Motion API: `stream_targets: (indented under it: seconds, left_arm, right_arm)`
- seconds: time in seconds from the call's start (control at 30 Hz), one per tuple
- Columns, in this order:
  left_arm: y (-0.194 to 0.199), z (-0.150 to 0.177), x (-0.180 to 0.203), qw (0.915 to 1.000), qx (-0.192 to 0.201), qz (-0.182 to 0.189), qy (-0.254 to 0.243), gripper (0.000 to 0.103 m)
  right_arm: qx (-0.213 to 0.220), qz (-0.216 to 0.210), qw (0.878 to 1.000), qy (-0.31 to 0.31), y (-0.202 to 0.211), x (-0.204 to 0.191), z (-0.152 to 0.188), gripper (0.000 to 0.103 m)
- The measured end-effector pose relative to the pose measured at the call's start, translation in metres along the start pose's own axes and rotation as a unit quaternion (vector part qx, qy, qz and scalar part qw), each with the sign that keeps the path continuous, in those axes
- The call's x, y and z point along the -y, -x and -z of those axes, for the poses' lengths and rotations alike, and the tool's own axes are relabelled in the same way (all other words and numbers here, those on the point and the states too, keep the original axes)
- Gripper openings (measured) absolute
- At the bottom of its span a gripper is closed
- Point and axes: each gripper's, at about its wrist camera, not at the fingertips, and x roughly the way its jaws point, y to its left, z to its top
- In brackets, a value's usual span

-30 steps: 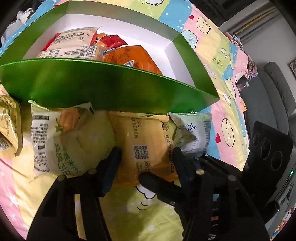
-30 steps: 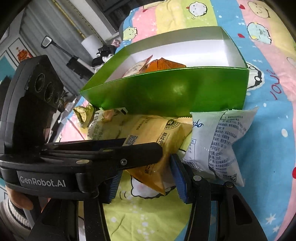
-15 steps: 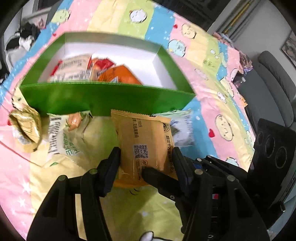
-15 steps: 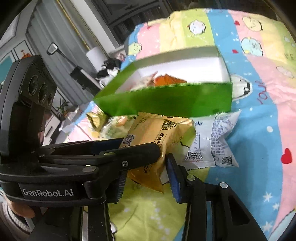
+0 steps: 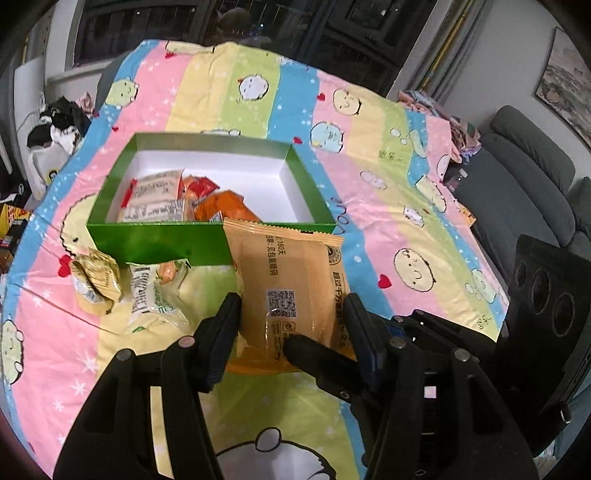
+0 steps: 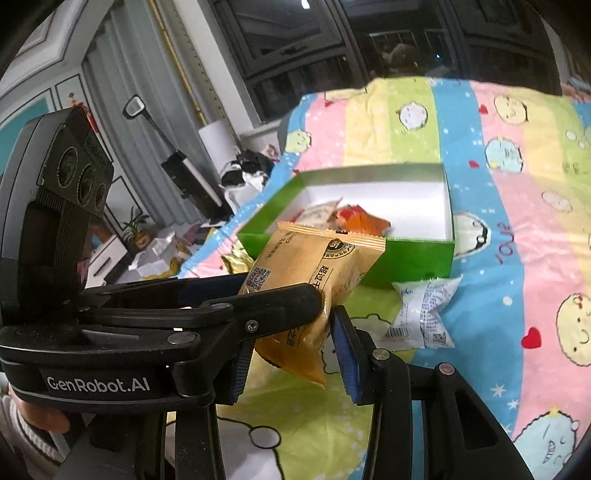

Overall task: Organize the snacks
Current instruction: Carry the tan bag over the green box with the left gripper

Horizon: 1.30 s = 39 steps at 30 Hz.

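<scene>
Orange pkt (image 5: 291,295) now lifted, long axis upright

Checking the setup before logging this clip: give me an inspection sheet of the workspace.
Surface: cartoon-print sheet, flat.
Job's things: green box open, several packets inside; tan packet held up before it; gold packet, white-green packet, white-blue packet loose on sheet.
Clutter: clothes pile beyond sheet's edge.
Grippers: left claw shut on tan packet; right claw just been closing, gripping its corner.
Cables: nothing seen.
Surroundings: grey sofa, dark windows.
</scene>
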Motion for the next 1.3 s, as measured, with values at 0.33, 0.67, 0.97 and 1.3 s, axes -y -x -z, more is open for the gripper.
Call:
stream_targets:
  seconds: [0.33,0.67,0.97,1.3]
  left_arm:
    - [0.027,0.002,0.012,0.9995,0.028,-0.001,-0.012,0.057]
    - [0.044,-0.002,0.019,0.9985,0.049,-0.001,-0.024,0.057]
    - [0.045,-0.010,0.019,0.9980,0.056,-0.001,-0.029,0.057]
    - [0.038,-0.027,0.014,0.9975,0.062,-0.002,-0.035,0.057]
  right_arm:
    - [0.021,0.006,0.999,0.024,0.020,-0.017,-0.006,0.043]
    - [0.041,0.011,0.998,0.038,0.034,-0.028,-0.013,0.043]
    - [0.050,0.013,0.998,0.043,0.034,-0.029,-0.018,0.043]
    - [0.057,0.020,0.997,0.053,0.025,-0.027,-0.033,0.043]
